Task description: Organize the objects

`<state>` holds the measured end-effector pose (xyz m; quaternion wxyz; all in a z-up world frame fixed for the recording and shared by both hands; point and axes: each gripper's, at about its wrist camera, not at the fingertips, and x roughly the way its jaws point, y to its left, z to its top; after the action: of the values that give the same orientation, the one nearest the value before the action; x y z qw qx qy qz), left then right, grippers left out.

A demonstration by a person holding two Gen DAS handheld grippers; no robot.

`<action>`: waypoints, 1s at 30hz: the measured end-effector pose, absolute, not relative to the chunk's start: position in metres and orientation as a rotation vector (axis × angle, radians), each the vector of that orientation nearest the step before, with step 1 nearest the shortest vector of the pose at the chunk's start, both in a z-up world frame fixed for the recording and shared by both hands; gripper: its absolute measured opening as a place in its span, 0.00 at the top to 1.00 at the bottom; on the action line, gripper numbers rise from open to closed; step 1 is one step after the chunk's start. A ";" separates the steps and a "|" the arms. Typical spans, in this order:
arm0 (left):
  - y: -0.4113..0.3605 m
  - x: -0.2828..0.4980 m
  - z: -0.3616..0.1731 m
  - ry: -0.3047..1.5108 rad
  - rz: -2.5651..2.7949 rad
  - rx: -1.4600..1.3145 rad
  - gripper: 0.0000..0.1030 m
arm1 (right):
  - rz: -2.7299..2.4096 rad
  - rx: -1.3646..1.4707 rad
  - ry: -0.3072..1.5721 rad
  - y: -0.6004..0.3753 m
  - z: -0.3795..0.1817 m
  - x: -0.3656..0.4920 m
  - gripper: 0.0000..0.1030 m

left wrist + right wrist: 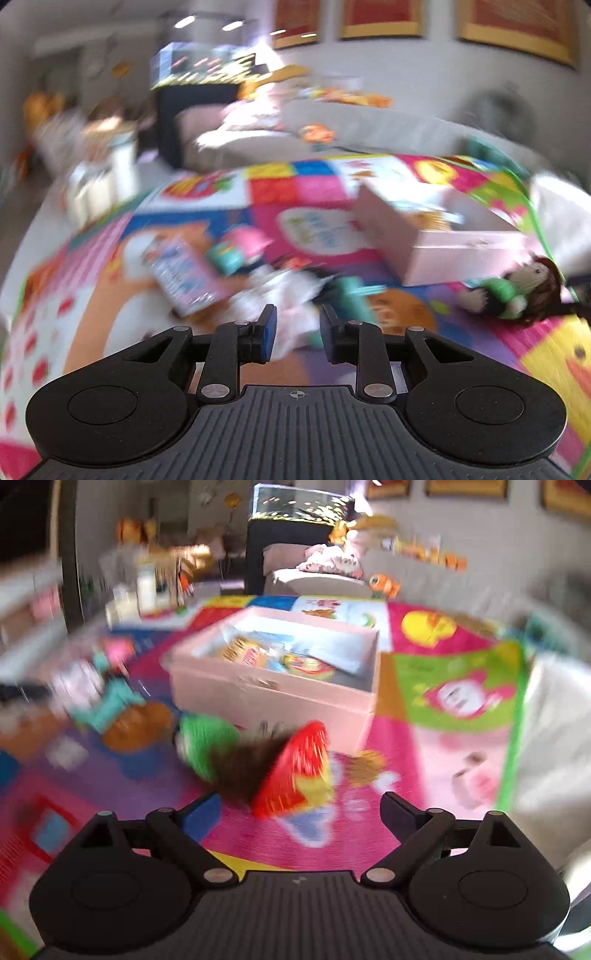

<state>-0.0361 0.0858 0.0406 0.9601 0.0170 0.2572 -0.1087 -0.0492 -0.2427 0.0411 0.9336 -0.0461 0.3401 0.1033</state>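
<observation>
Both views are blurred by motion. A pink open box [443, 240] with books inside sits on a colourful play mat [303, 192]; it also shows in the right wrist view [273, 690]. My left gripper [297, 332] is open, low over a white soft toy [280, 291] and a teal toy [351, 295]. A doll with brown hair and a green dress [517, 291] lies to the right. My right gripper [299, 812] is wide open, empty, just short of the doll [229, 757] and a red and yellow item [299, 771].
A pink booklet [184, 277] and a pink and teal toy [240, 247] lie left on the mat. A beige sofa [369, 125] with toys and a dark cabinet [288, 546] stand behind. White containers [136, 594] sit at the far left.
</observation>
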 end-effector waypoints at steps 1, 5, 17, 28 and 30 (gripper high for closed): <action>0.075 -0.039 0.044 0.501 -0.246 0.073 0.72 | 0.228 -0.041 0.697 -0.243 0.041 -0.049 0.08; 0.042 -0.048 0.048 0.464 -0.373 0.154 0.69 | 0.240 0.083 0.683 -0.232 0.039 -0.037 0.09; 0.031 -0.054 0.044 0.517 -0.599 0.264 0.69 | 0.626 -0.091 0.713 -0.172 0.035 -0.023 0.35; -0.012 -0.065 0.013 0.656 -0.678 0.504 0.60 | 0.418 -0.092 0.616 -0.233 0.054 -0.050 0.00; -0.019 -0.066 0.010 0.657 -0.677 0.529 0.59 | 0.369 0.003 0.625 -0.250 0.050 -0.047 0.00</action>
<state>-0.0663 -0.0190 0.0100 0.8573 0.2516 0.3129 -0.3223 -0.0471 -0.2503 0.0499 0.9348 0.0013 0.3059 0.1807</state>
